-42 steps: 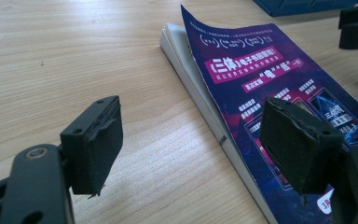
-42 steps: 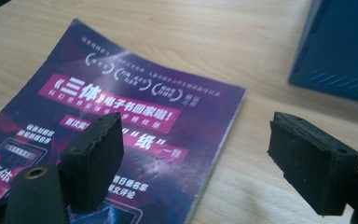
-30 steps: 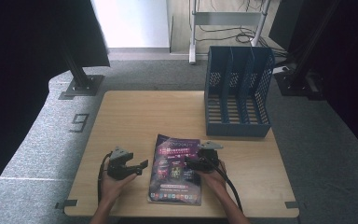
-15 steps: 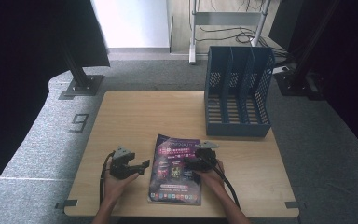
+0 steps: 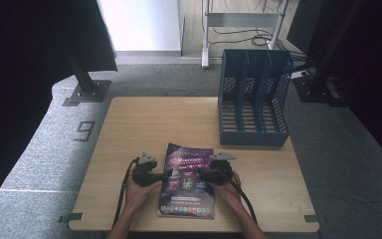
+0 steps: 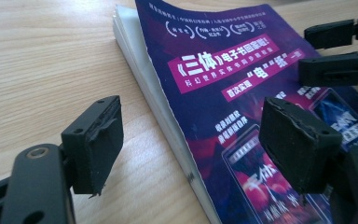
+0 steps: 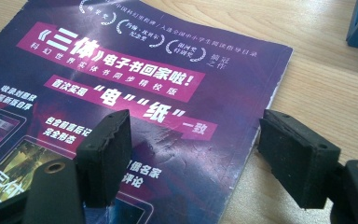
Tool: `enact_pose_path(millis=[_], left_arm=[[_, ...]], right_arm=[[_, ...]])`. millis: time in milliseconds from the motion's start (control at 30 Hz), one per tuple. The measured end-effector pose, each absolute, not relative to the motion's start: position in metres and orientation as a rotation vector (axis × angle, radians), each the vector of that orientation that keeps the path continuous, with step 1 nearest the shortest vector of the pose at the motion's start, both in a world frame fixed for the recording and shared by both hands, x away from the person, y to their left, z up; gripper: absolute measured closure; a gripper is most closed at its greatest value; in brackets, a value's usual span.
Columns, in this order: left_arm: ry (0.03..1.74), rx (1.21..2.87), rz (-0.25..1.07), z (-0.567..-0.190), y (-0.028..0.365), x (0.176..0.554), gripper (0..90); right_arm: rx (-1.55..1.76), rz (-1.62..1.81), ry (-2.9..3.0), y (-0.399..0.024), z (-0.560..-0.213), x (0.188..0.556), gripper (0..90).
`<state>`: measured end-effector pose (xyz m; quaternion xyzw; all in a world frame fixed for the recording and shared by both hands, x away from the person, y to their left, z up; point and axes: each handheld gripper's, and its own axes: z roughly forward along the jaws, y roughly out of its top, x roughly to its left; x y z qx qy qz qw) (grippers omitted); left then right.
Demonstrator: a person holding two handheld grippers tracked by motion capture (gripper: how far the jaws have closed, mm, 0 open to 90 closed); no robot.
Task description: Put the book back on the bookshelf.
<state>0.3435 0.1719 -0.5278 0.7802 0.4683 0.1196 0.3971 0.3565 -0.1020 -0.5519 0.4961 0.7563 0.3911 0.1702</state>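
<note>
Magazine [image 5: 188,181] lies flat on table [image 5: 144,129], file rack [image 5: 252,97] well apart behind

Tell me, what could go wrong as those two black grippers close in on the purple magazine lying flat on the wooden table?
The left gripper straddles the page edge of the purple glossy magazine, where the top cover already curls up; a pinch there might catch only the cover and bend or tear it. The right gripper, jaws just closing a little but open, straddles the opposite edge; the slick cover could slip out. Uneven lifting might let the floppy magazine sag.
</note>
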Motion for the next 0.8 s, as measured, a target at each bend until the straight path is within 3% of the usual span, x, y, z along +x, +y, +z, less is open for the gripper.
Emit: enact_pose_path(millis=[800], left_arm=[[1.185, 2.057, 0.32, -0.545, 0.15, 0.355, 19.9]], right_arm=[[1.402, 1.12, 2.142, -0.101, -0.553, 0.356, 25.5]])
